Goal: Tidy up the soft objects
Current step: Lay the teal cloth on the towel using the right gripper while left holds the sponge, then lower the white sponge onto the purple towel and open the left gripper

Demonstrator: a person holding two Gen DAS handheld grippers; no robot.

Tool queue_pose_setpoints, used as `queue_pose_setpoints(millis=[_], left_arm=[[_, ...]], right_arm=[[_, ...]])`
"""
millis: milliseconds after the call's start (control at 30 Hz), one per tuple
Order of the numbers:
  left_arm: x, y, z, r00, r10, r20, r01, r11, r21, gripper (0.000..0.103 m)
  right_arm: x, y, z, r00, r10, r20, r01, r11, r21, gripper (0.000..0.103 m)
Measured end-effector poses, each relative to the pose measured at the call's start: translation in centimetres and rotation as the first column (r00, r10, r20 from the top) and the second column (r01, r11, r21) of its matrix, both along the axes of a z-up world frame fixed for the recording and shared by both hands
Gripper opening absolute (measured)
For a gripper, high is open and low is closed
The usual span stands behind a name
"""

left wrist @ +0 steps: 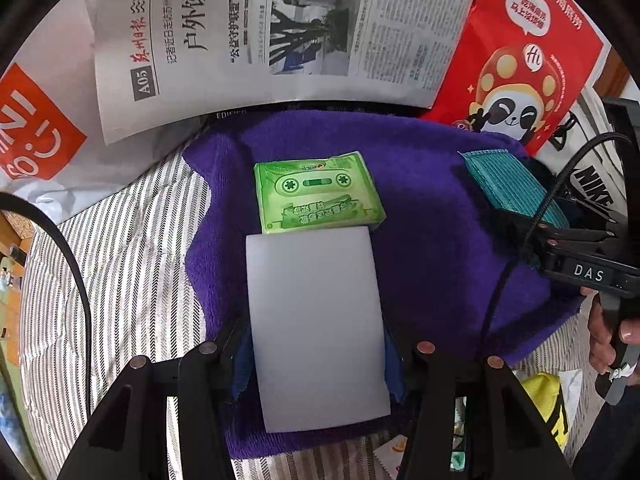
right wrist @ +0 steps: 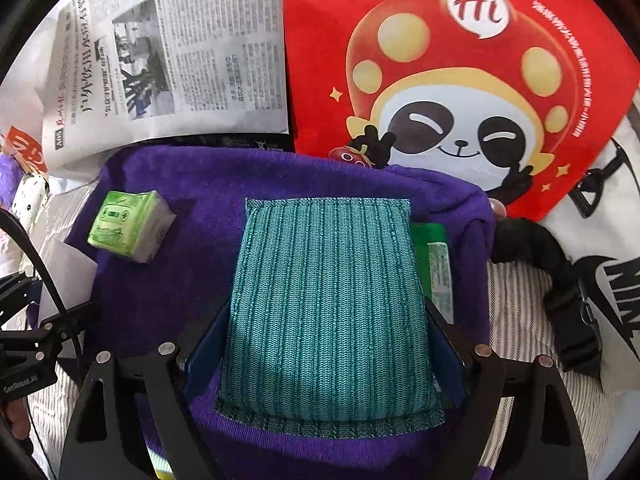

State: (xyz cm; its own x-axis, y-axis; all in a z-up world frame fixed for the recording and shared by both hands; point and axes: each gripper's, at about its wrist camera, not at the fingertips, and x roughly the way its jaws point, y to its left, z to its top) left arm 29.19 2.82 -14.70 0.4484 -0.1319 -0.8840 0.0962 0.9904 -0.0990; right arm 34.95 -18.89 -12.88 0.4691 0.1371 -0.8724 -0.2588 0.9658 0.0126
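Observation:
A purple towel (left wrist: 432, 240) lies spread on a striped cloth. My left gripper (left wrist: 316, 356) is shut on a white sponge block (left wrist: 316, 328) and holds it over the towel, its far end touching a green tissue pack (left wrist: 318, 196). My right gripper (right wrist: 324, 344) is shut on a teal knitted scrub pad (right wrist: 328, 300) over the towel (right wrist: 168, 280). The tissue pack (right wrist: 130, 224) lies to its left in the right wrist view. The teal pad (left wrist: 508, 188) and right gripper also show at the right of the left wrist view.
A newspaper (left wrist: 280, 24) and a red panda bag (left wrist: 516, 60) lie behind the towel. A white Nike bag (right wrist: 600, 280) with a black strap lies at right. A green packet (right wrist: 436, 268) peeks out beside the teal pad. A white and orange bag (left wrist: 36, 136) lies at left.

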Motion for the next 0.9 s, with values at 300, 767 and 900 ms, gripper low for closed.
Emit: queue_pose_setpoints(millis=[300, 767, 900], left_arm=[[0.6, -0.7, -1.0, 1.0, -0.019, -0.007, 0.019, 0.999, 0.037, 0.05], [-0.2, -2.8, -1.9, 0.999, -0.044, 0.009, 0.043, 0.995, 0.085, 0.054], [-0.5, -3.3, -1.9, 0.998, -0.056, 0.004, 0.056, 0.995, 0.08, 0.061]], right_arm=[[1.5, 0.7, -1.5, 0.999, 0.0, -0.036, -0.001, 1.0, -0.016, 0.087], [2.6, 1.4, -3.6, 0.999, 0.001, -0.052, -0.003, 0.999, -0.042, 0.088], [2.6, 1.5, -3.8, 0.998, 0.011, -0.058, -0.013, 0.999, -0.047, 0.089]])
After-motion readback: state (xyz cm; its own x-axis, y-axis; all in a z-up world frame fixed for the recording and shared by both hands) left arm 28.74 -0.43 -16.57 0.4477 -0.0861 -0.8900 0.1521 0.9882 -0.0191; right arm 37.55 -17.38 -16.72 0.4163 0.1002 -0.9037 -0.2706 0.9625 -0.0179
